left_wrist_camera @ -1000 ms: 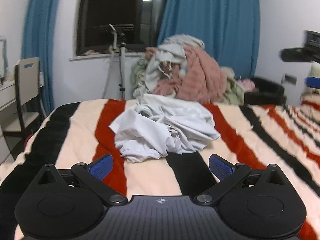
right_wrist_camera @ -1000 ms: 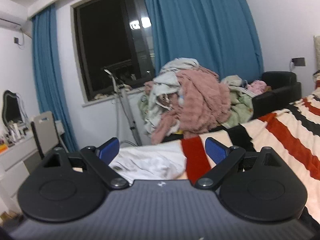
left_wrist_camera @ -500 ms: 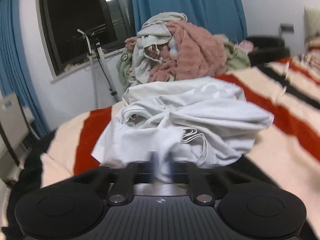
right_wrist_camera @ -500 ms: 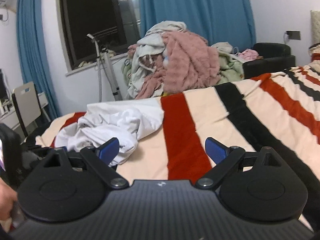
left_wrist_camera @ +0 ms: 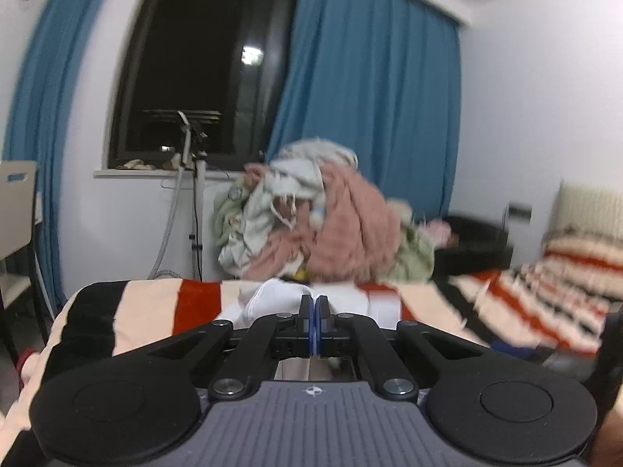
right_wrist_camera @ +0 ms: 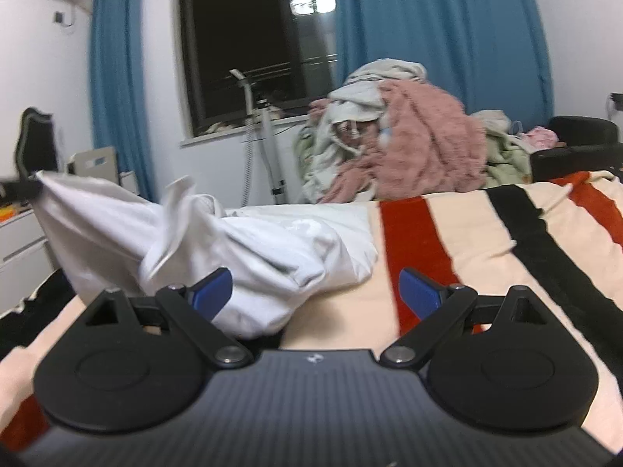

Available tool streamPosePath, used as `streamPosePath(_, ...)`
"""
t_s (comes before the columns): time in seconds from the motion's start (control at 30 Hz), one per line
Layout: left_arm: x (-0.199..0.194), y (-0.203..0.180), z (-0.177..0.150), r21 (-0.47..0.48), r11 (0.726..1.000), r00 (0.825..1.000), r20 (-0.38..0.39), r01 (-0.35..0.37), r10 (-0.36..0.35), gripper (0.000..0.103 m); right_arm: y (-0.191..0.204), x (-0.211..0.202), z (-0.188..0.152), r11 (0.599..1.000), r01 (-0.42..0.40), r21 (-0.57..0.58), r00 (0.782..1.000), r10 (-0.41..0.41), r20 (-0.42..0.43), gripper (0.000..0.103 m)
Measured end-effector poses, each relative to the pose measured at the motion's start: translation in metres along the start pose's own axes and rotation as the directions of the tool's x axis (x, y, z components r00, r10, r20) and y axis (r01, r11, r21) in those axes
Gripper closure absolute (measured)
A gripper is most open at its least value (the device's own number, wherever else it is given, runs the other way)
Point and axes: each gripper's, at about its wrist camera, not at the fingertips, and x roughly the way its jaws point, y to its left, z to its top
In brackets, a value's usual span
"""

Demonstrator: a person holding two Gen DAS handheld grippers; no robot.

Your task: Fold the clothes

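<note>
Left wrist view: left gripper [left_wrist_camera: 314,323] pressed together, pinching a hem of the white garment [left_wrist_camera: 272,297] above the striped blanket [left_wrist_camera: 148,311] — evidently a lifting step.

Right wrist view: right gripper [right_wrist_camera: 315,292] spread, holding nothing; the garment [right_wrist_camera: 249,249] lies crumpled on the blanket, one corner raised — next, a second edge needs gripping.
</note>
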Motion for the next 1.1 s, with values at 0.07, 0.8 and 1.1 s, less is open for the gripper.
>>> streamPosePath(0.07, -0.012, 0.012, 0.001, -0.042, 0.999, 1.0, 0.012, -0.008, 0.008, 0.102, 0.009, -0.007, -0.001, 1.0, -0.005, -0.02, 1.0, 0.005, -0.005, 0.01)
streamPosePath(0.8, 0.01, 0.057, -0.018, -0.058, 0.998, 0.987, -0.161, -0.038, 0.028, 0.102, 0.015, -0.023, 0.017, 0.998, 0.069, 0.009, 0.997, -0.069, -0.046, 0.1)
streamPosePath(1.1, 0.036, 0.041, -0.053, -0.037, 0.999, 0.929, -0.37, 0.005, -0.019, 0.101, -0.046, -0.073, 0.051, 0.92, 0.39, 0.033, 0.921, -0.389, -0.026, 0.1)
